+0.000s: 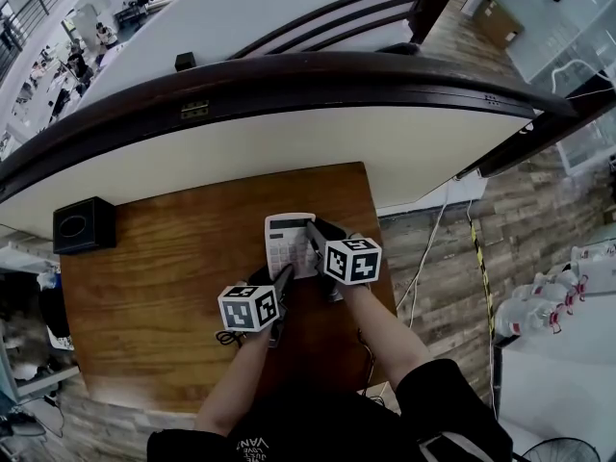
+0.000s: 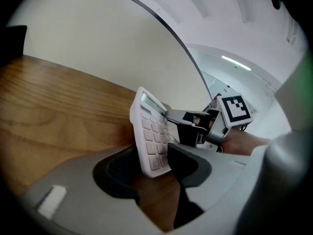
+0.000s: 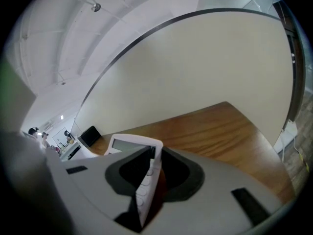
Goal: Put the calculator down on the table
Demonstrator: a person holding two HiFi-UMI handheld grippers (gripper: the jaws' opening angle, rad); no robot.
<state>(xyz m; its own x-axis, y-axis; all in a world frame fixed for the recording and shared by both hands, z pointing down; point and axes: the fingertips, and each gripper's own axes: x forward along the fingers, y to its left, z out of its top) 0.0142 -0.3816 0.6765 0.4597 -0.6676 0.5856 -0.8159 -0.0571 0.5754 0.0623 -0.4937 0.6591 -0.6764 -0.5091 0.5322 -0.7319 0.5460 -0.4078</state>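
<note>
The white calculator (image 1: 285,237) is at the far middle of the wooden table (image 1: 164,277). Both grippers hold positions at its near end. In the left gripper view the calculator (image 2: 150,131) stands tilted, keys facing right, its lower corner between the jaws of my left gripper (image 2: 150,166). Those jaws stand wider than the calculator's edge, and bare wood shows beneath it. My left gripper (image 1: 285,279) is at the near left corner. My right gripper (image 1: 313,231) reaches over the right side. In the right gripper view the calculator (image 3: 128,145) runs edge-on between that gripper's (image 3: 152,173) pads, which close on it.
A black box (image 1: 85,224) sits at the table's back left corner. A curved white wall with a dark rail (image 1: 289,75) runs right behind the table. The table's right edge (image 1: 380,248) drops to a plank floor with a white cable (image 1: 428,248).
</note>
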